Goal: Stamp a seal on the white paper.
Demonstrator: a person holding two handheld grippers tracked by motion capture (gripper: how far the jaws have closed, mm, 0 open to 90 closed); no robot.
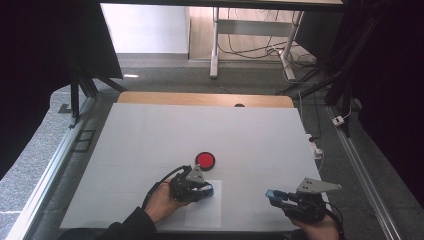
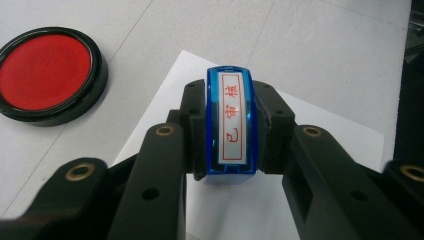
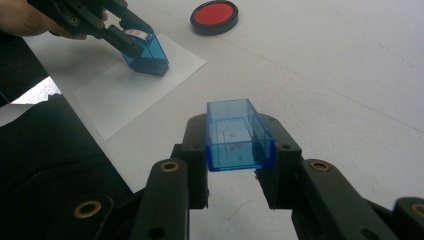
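Note:
My left gripper (image 1: pixel 209 189) (image 2: pixel 231 130) is shut on a blue stamp (image 2: pixel 231 127) with red characters on its white label. The stamp (image 3: pixel 145 52) stands tilted with its base down on a white sheet of paper (image 1: pixel 204 206) (image 3: pixel 125 87) (image 2: pixel 310 135). A round red ink pad (image 1: pixel 205 160) (image 2: pixel 47 72) (image 3: pixel 214 15) in a black case lies just beyond the paper. My right gripper (image 1: pixel 272 195) (image 3: pixel 239 142) is shut on the stamp's clear blue cap (image 3: pixel 239 137) (image 1: pixel 273 194), held above the table at the front right.
A white cover (image 1: pixel 150 145) spreads over the table, whose wooden far edge (image 1: pixel 200 98) shows behind it. Beyond stand a desk frame (image 1: pixel 216 45) and loose cables (image 1: pixel 260 50) on the floor. A dark sleeve (image 3: pixel 55 165) lies near the paper's front.

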